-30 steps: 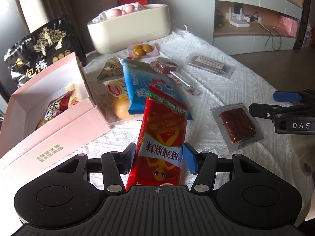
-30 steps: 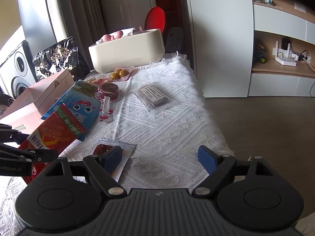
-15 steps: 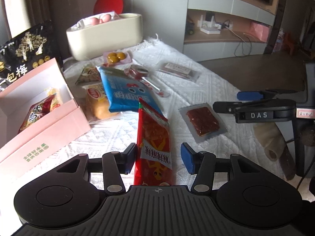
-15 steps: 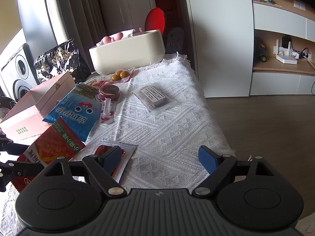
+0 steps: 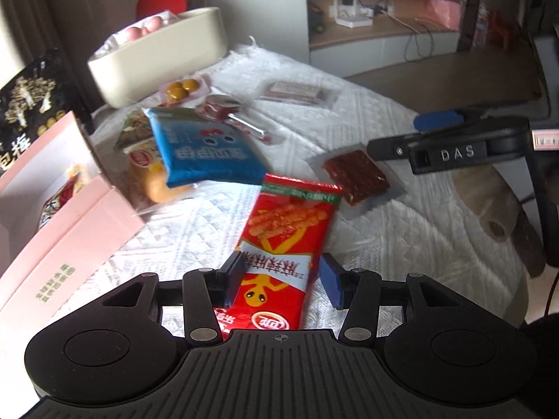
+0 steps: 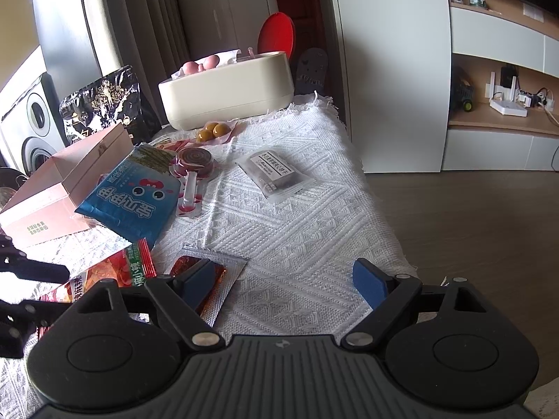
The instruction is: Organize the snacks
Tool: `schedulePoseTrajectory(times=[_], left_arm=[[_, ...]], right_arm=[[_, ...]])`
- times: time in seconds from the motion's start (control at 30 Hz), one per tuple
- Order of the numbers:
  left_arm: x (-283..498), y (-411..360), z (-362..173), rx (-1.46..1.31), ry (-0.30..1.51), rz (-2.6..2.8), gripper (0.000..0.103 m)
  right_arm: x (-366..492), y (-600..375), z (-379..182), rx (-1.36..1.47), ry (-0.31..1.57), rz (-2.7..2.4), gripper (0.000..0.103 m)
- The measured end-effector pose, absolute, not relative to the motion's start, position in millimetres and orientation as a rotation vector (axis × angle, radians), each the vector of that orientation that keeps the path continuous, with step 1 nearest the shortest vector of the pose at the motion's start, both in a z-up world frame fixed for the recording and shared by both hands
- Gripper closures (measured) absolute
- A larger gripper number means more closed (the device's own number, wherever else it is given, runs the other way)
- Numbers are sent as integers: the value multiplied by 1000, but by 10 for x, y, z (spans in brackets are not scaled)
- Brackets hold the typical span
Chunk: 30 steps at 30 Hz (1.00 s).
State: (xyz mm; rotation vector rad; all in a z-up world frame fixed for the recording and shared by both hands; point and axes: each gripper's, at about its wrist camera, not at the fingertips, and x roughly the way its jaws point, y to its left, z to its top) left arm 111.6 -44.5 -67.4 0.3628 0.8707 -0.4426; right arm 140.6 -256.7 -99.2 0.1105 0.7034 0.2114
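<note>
Little of the sorting appears done: one packet can be made out inside the open pink box at the left edge of the white cloth, while most snacks are scattered across it — a blue packet propped against the box, a yellow-wrapped cake beneath it, a lollipop, a grey sachet, a clear pouch of red jerky, and yellow candies before the cream tub. The red snack packet is seen between the fingers of the left gripper; one pad lies against its edge, the other is set just apart, so a firm clamp cannot be confirmed. The right gripper is held wide apart and empty above the cloth, one finger over the jerky pouch. Open cloth is left in front of the right gripper — the table's right-hand edge drops to the floor nearby, and the box wall crowds the left.
</note>
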Motion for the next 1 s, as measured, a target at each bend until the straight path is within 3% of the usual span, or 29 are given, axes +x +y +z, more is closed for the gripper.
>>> schedulePoseTrajectory(times=[0.4,0.5,0.63,1.0], left_arm=[[1269,-336,-679,363,867,-477,43],[1358,-269,-700,312,878,-507,41],[1539,-168,-750,203,896,-514,31],[1555,-320,-765,232,886,-471,29]], right_arm=[[1407,-2554,-999,100,706,212,15],[1420,-2550,-1002,96,718,242,8],[1441,-2583,-1001,111,734,293,0],[1456,-2529,-1006,52,755,307,0]])
